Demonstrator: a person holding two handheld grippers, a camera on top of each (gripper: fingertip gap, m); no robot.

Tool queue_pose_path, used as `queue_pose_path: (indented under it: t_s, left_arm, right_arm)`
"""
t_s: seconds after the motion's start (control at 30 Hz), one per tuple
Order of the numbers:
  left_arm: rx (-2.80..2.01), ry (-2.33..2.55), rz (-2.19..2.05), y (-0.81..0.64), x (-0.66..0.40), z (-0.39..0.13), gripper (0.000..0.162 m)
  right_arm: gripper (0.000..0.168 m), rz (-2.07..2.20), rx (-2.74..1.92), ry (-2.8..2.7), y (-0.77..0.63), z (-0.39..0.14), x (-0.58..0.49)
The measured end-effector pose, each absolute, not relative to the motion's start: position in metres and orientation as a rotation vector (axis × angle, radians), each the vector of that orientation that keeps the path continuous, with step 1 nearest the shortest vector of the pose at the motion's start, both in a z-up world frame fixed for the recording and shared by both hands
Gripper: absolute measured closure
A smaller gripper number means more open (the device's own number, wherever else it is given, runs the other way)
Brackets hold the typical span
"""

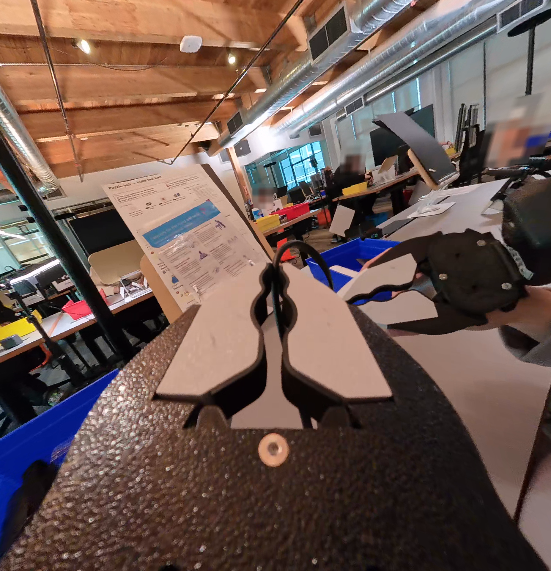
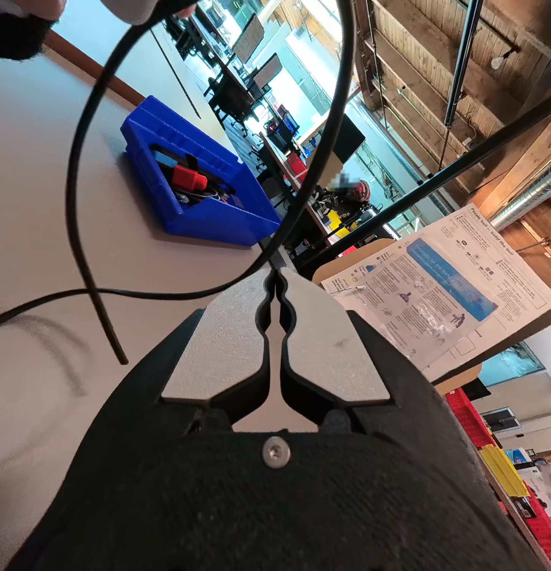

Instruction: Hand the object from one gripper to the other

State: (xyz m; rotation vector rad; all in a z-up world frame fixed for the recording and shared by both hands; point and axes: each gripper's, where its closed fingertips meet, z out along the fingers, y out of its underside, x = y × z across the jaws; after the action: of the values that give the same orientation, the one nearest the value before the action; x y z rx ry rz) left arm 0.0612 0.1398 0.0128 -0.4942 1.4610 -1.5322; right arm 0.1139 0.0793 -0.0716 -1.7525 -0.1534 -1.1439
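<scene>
Fingertips (image 1: pixel 262 287) of left gripper (image 1: pixel 274 278) are pressed together on black cable (image 1: pixel 299 244). The thin cord runs down the wavy slot btwn the two grey pads, then arcs up out of the tips and over to the right.

Right gripper (image 2: pixel 275 278): fingers likewise closed, tips meeting w/ only the scalloped slot left btwn them. Cable (image 2: pixel 314 173) crosses at the very tips and appears nipped there. From that pt. it sweeps into one large loop above the table. One strand leaves at the upper edge of the right wrist view, another trails off at left, and a free end (image 2: pixel 121 358) hangs loose in the air.

Seen from the left wrist view, right gripper (image 1: pixel 345 298) sits just beside the left one, tips aimed at it, w/ the cable arc spanning the short gap. A person's hand (image 1: pixel 515 312) grips its black body.

Surroundings:
- Grey table (image 2: pixel 36 185) lies beneath both tools.
- Blue bin (image 2: pixel 206 222) stands on the table, well apart from the tips, and holds a red part (image 2: pixel 187 179) among dark bits.
- Printed sheet (image 1: pixel 181 241) is propped on a tilted brown board just beyond the left tips. It also shows at right in the other view (image 2: pixel 438 293).
- Second blue bin (image 1: pixel 36 432) is at lower left, partly hidden by the left gripper body.
</scene>
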Motion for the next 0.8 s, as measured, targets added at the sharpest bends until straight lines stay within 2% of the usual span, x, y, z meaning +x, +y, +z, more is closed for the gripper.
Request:
queue_pose_path:
  t_s: [0.23, 0.4, 0.5, 0.63, 0.77, 0.8]
  left_arm:
    - [-0.505, 1.468, -1.480, 0.146, 0.066, 0.009, 0.159]
    - [-0.551, 1.489, -1.462, 0.155, 0.076, 0.000, 0.159]
    - [-0.577, 1.502, -1.496, 0.153, 0.080, -0.004, 0.159]
    - [-0.548, 1.534, -1.515, 0.142, 0.077, -0.007, 0.159]
    - [-0.463, 1.562, -1.520, 0.125, 0.066, -0.004, 0.159]
    - [-0.450, 1.562, -1.518, 0.123, 0.063, -0.003, 0.159]
  right_arm:
    - [0.168, -1.177, -1.677, -0.103, 0.070, -0.053, 0.116]
    - [0.168, -1.109, -1.519, 0.003, 0.047, -0.019, 0.115]
    - [0.168, -1.009, -1.508, 0.023, 0.043, -0.016, 0.112]
    - [0.150, -0.692, -1.699, -0.054, 0.071, -0.059, 0.096]
    - [0.132, -0.756, -1.704, -0.024, 0.082, -0.071, 0.108]
    - [0.133, -0.739, -1.724, -0.023, 0.084, -0.076, 0.108]
